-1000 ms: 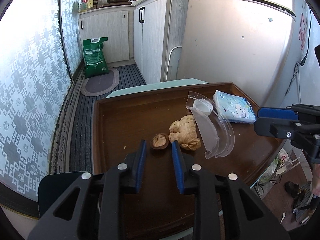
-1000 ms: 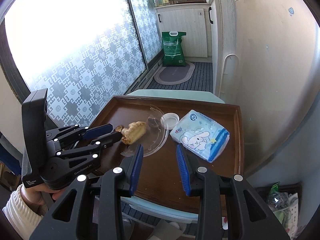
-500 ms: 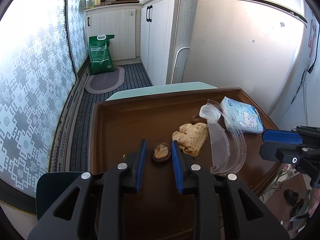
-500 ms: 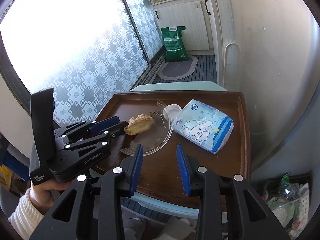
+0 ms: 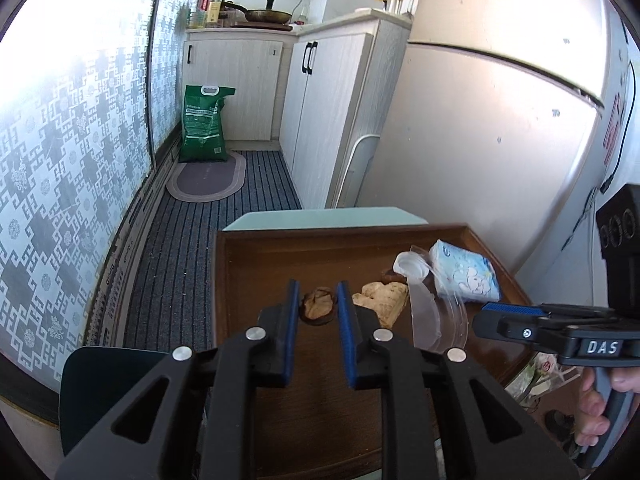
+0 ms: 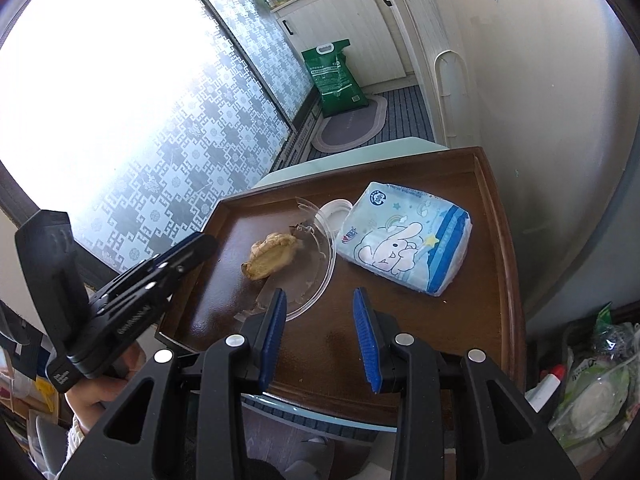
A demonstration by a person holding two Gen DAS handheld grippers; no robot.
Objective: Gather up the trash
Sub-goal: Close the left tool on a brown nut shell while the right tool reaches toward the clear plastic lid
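Observation:
A brown walnut-shell half (image 5: 317,306) lies on the dark wooden tray table (image 5: 256,264). My left gripper (image 5: 317,291) is open with the shell between its blue fingertips; I cannot tell whether they touch it. A crumpled tan piece of trash (image 5: 382,298) lies right of it, also in the right wrist view (image 6: 272,254). A clear plastic lid (image 6: 310,276) and small white cap (image 6: 335,213) lie beside it. My right gripper (image 6: 320,298) is open and empty over the tray's near edge, by the lid's rim.
A blue-white tissue pack (image 6: 404,238) lies at the tray's right. A bin with bagged trash (image 6: 592,372) sits on the floor to the right. A fridge (image 5: 500,140), cabinets (image 5: 320,92), a green sack (image 5: 204,124) and a patterned window surround the table.
My left gripper has moved forward so the walnut shell now sits between its fingertips. My right gripper has risen and tilted down over the tray's near edge.

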